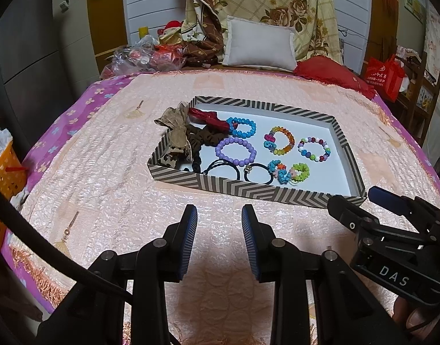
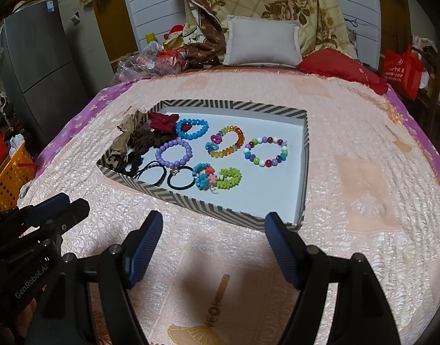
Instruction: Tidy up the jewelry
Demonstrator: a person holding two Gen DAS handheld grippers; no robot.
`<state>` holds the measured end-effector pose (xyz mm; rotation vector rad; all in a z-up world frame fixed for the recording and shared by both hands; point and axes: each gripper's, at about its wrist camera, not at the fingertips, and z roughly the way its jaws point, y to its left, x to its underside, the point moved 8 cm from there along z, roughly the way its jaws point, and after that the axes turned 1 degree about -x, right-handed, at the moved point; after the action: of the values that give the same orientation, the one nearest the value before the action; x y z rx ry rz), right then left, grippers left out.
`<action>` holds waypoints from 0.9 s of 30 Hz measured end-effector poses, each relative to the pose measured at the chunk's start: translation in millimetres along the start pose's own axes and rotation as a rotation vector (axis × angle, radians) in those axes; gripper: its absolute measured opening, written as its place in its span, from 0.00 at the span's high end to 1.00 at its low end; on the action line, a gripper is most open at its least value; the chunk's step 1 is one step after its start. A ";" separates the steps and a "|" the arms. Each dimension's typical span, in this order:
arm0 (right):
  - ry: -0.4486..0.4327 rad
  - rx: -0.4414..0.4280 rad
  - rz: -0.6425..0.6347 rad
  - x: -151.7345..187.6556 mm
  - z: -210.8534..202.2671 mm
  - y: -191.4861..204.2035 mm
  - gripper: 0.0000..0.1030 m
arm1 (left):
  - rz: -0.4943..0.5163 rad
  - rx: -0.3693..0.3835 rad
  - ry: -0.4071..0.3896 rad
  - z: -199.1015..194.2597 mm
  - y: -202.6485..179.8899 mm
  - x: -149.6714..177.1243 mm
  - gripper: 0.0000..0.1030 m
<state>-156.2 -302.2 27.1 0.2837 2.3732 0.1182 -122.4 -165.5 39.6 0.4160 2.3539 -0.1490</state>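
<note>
A shallow rectangular tray [image 1: 248, 191] of card, its walls printed with grey-and-white chevron stripes and its floor plain white, lies on a pink quilted bedspread [image 1: 110, 178] with a puckered, shiny texture. All the jewelry sits inside this tray.

Five beaded bracelets are spread over its floor: a blue bracelet [image 1: 243, 128] of faceted beads toward the tray's far left, a lilac bracelet [image 1: 235, 149] of smooth round beads just nearer than it, an amber-and-rainbow bracelet [image 1: 280, 140] of clear faceted beads at the tray's middle, a mixed round-bead bracelet [image 1: 314, 150] in white, red, green and purple toward the tray's right wall, and a flower-bead bracelet [image 1: 289, 172], half turquoise and half lime, by the near wall. Two thin black hair ties [image 1: 240, 169] lie against the near wall, left of the flower-bead piece. Piled at the tray's left end are a red fabric bow [image 1: 208, 116], a brown scrunchie [image 1: 202, 138] and a tan ribbon bow [image 1: 174, 129] that drapes over the tray's left wall.

The left gripper [image 1: 219, 215] hovers over the bedspread in front of the tray's near wall, its ribbed blue pads apart with nothing between them. The right gripper [image 2: 214, 224] hangs before the tray's near right corner, jaws spread wider, also empty.
</note>
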 end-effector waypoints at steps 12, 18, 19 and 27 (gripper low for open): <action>0.016 -0.003 0.004 -0.6 4.5 -2.1 0.26 | 0.002 0.000 0.003 1.5 0.2 0.2 0.55; 0.017 -0.003 0.003 -1.0 5.9 -1.5 0.26 | 0.002 0.000 0.003 1.7 -0.1 -0.4 0.55; 0.018 -0.002 0.003 -0.9 6.1 -1.6 0.26 | 0.002 0.000 0.004 1.6 -0.1 -0.3 0.56; 0.029 -0.002 -0.004 -2.0 13.3 -0.9 0.26 | 0.005 0.004 0.013 8.2 -0.9 -0.7 0.55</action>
<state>-145.8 -303.5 18.6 0.2775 2.4019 0.1238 -117.0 -168.4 34.1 0.4254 2.3652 -0.1489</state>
